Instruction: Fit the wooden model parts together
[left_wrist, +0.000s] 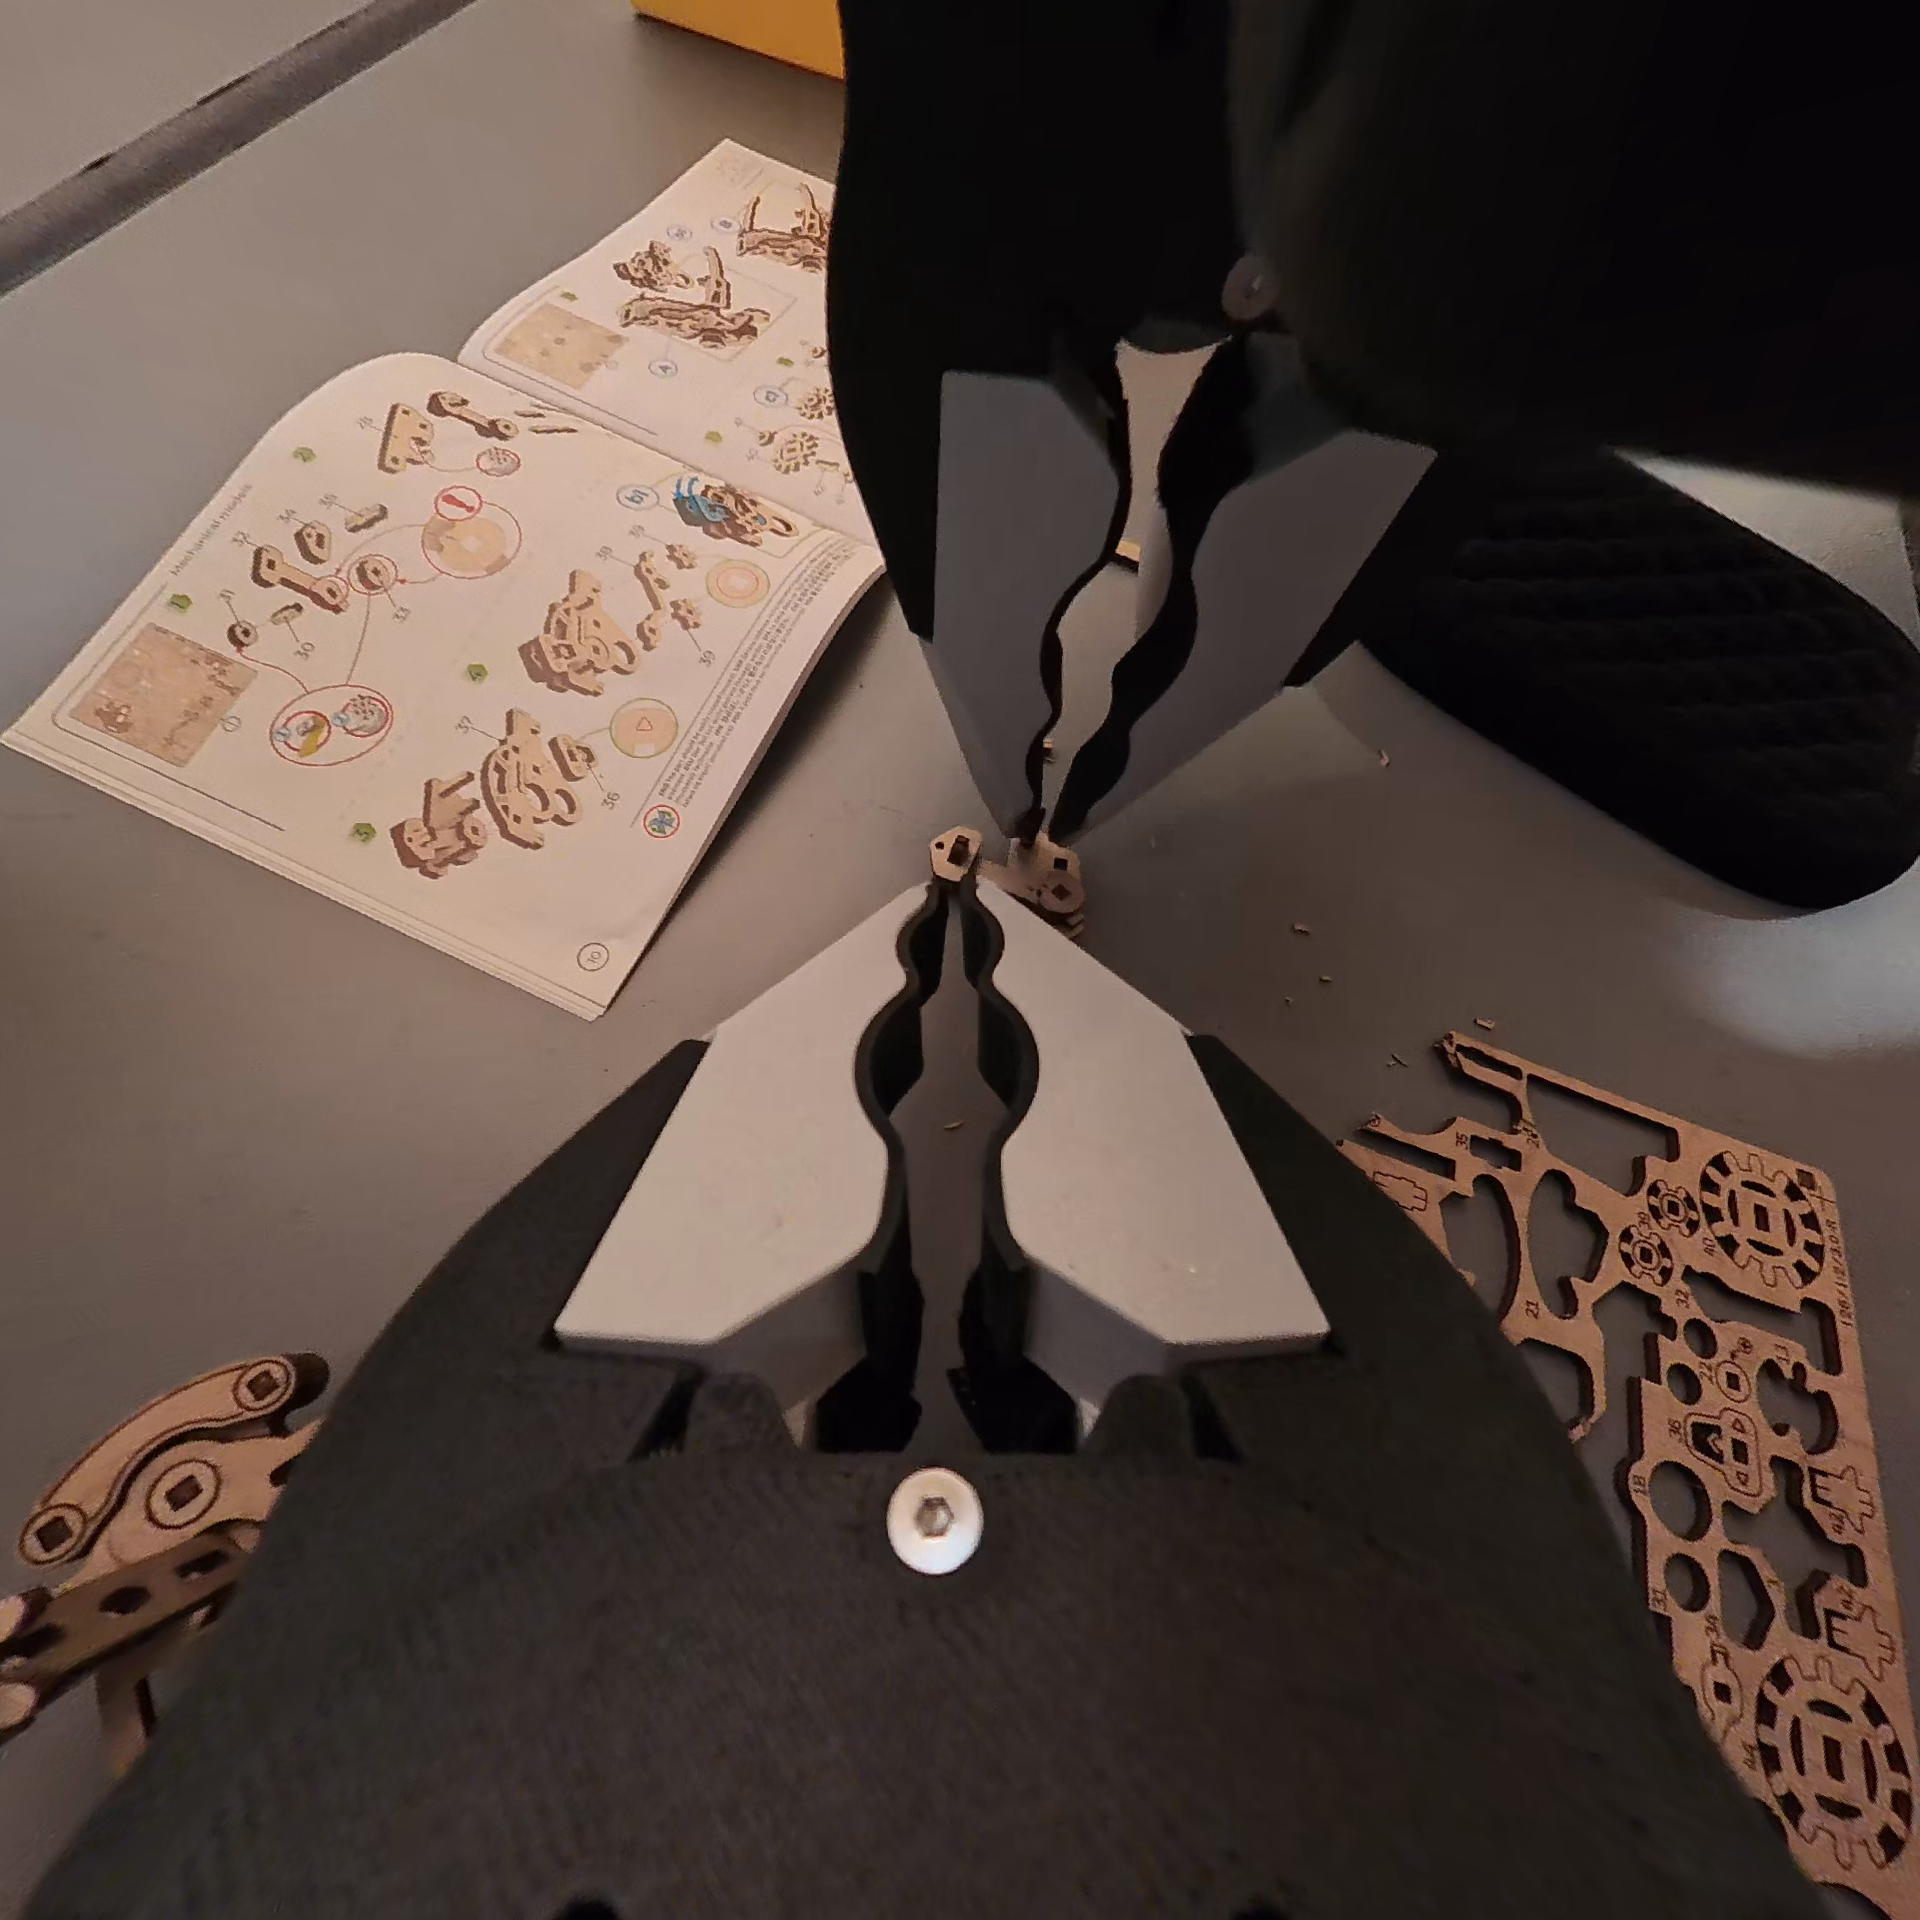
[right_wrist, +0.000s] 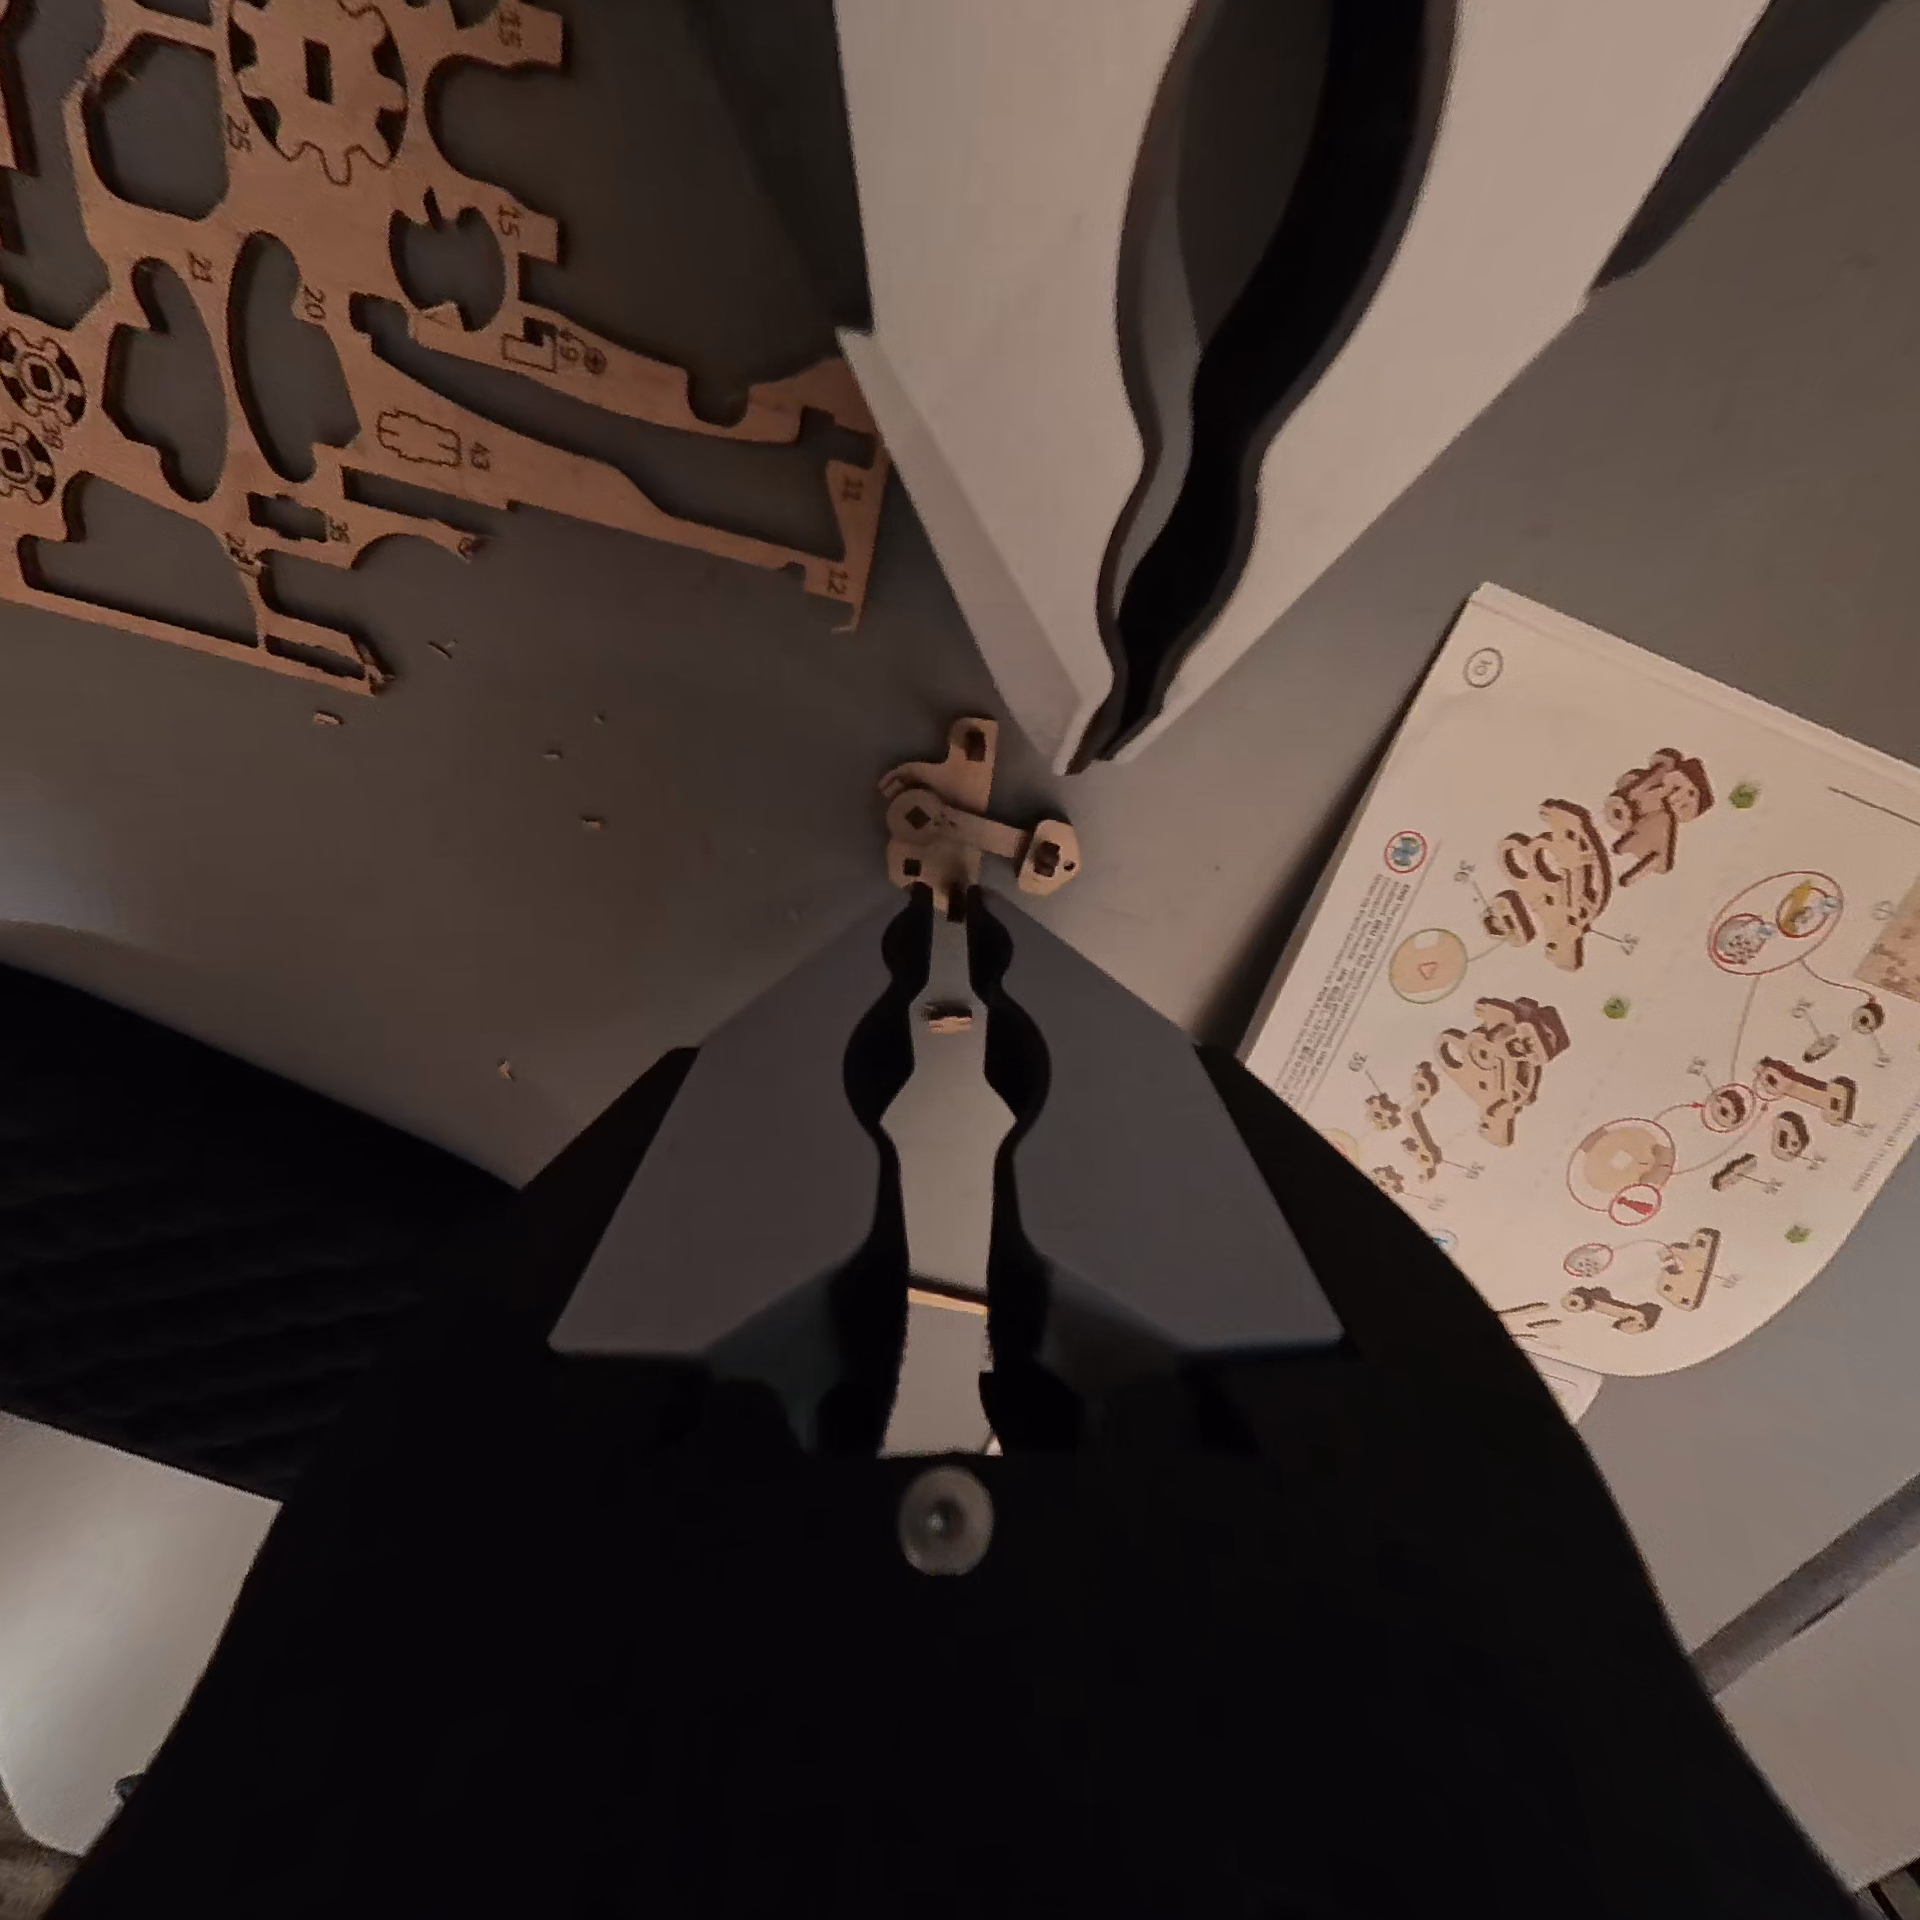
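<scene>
Landmark: small pale wooden linkage assembly (right_wrist: 961, 821) on grey table (left_wrist: 312, 1091).

- Left gripper (left_wrist: 954, 885): tips nearly pressed together, pinching small tan wooden piece (left_wrist: 954, 852) at assembly's near-left end.
- Right gripper (right_wrist: 943, 902): tips narrowly spread, gripping tab at assembly's edge.
- One small loose wooden bit (right_wrist: 945, 1016) between right fingers, near assembly.
- One laser-cut tan plywood parts sheet (left_wrist: 1704, 1382) right of assembly.
- One open instruction booklet (left_wrist: 447, 644) far-left of assembly.
- One partly built wooden model (left_wrist: 135, 1507) near-left.

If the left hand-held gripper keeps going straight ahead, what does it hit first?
Probably the right hand-held gripper, tip to tip with it; the small wooden piece it pinches would likely meet the wooden part held there first.
</scene>
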